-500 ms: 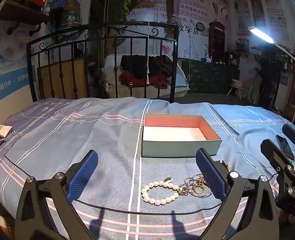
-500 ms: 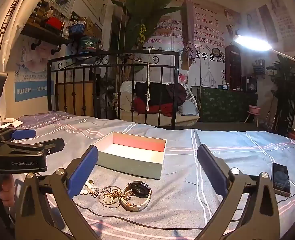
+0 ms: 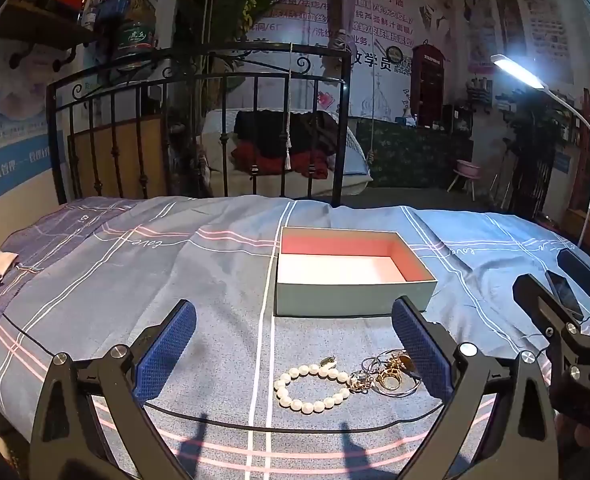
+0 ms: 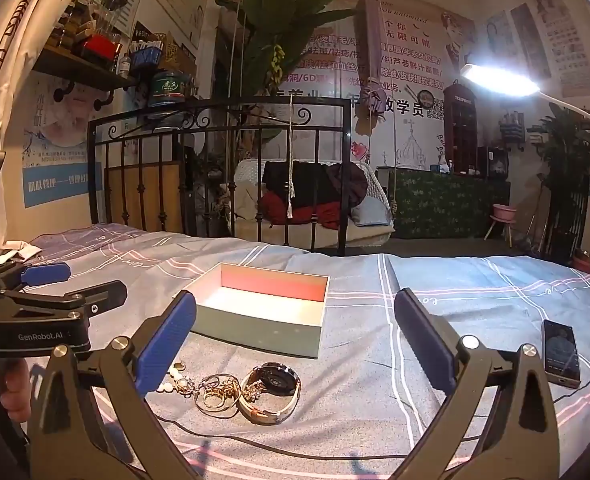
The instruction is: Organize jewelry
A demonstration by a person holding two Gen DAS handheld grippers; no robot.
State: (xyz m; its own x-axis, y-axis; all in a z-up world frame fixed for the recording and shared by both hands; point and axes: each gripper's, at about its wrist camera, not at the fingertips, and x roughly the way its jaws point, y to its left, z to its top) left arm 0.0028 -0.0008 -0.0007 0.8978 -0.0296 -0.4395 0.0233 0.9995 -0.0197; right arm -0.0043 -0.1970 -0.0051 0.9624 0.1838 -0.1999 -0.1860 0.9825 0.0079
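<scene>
Jaws on both grippers gape wide, nothing held. Rec.: you drop left gripper over pearl bracelet, pinch beads only, avoid tangled rings, then box.

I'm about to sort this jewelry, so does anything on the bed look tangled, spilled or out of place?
Yes: the rings and chains lie knotted in one clump, touching the pearl bracelet and the watch. The box is empty. A phone lies apart on the bedsheet.

Dim room, glaring lamp upper right, fisheye bending at edges, dark vignetted corners, soft shadows
</scene>
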